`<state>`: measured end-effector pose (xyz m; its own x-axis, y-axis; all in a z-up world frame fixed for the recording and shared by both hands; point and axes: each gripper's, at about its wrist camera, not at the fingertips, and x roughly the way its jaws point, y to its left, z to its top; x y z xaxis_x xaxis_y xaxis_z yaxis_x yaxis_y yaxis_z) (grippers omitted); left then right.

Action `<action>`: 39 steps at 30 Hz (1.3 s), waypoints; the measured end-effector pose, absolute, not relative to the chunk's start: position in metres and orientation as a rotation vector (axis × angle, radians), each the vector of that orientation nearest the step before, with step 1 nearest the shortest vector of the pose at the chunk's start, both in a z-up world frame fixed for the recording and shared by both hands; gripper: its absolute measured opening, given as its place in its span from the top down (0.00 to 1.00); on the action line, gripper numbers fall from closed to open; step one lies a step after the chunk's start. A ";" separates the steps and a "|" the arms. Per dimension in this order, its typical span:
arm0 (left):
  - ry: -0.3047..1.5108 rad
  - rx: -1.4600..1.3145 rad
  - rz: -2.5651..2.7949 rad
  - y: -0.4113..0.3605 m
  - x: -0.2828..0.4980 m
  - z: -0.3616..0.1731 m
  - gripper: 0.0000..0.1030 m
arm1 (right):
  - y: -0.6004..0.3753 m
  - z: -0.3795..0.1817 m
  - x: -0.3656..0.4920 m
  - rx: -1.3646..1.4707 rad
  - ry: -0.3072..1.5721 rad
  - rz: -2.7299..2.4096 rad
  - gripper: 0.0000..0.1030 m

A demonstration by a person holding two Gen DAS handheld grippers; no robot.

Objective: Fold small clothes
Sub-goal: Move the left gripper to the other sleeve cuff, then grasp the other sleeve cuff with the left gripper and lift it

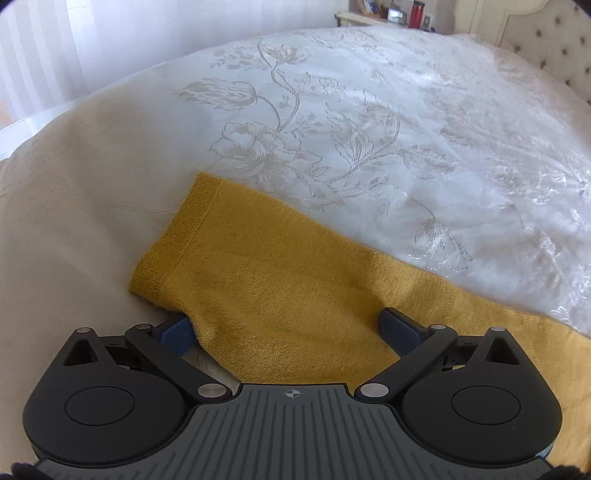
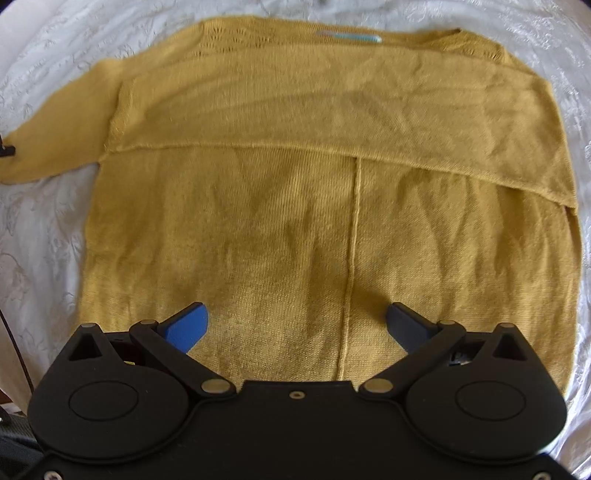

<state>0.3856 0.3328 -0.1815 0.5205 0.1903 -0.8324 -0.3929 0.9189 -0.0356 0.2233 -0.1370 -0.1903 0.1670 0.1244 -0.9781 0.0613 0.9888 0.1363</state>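
One mustard knit sweater (image 2: 325,206) lies flat (one sleeve (image 2: 55,136) outstretched).

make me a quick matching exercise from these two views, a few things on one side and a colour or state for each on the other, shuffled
Things:
1. sweater
2. bedspread
3. bottle
4. left gripper

Descriptions:
A. red, standing on the far bedside table
B. open, at the sleeve cuff
C. mustard yellow, one sleeve folded across the body
D. white with a flower pattern

Pairs: 1-C, 2-D, 3-A, 4-B
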 end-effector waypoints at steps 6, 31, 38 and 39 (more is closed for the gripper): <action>0.939 -0.257 0.314 0.340 0.379 -0.182 0.01 | -0.131 -0.210 0.226 0.123 1.439 0.044 0.00; 0.664 -0.227 -0.038 0.187 0.340 -0.052 0.89 | -0.138 -0.207 0.204 0.174 1.341 0.127 0.00; 0.623 -0.243 -0.211 0.082 0.320 -0.021 0.89 | -0.190 -0.171 0.179 0.333 1.183 0.119 0.01; 0.626 -0.240 -0.236 0.065 0.318 -0.021 0.89 | -0.199 -0.168 0.174 0.349 1.167 0.115 0.01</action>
<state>0.3179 0.0646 -0.0211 0.7857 -0.2883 -0.5473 0.1445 0.9458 -0.2909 0.1744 -0.1990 -0.1677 0.3943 0.2679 -0.8790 0.0910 0.9405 0.3275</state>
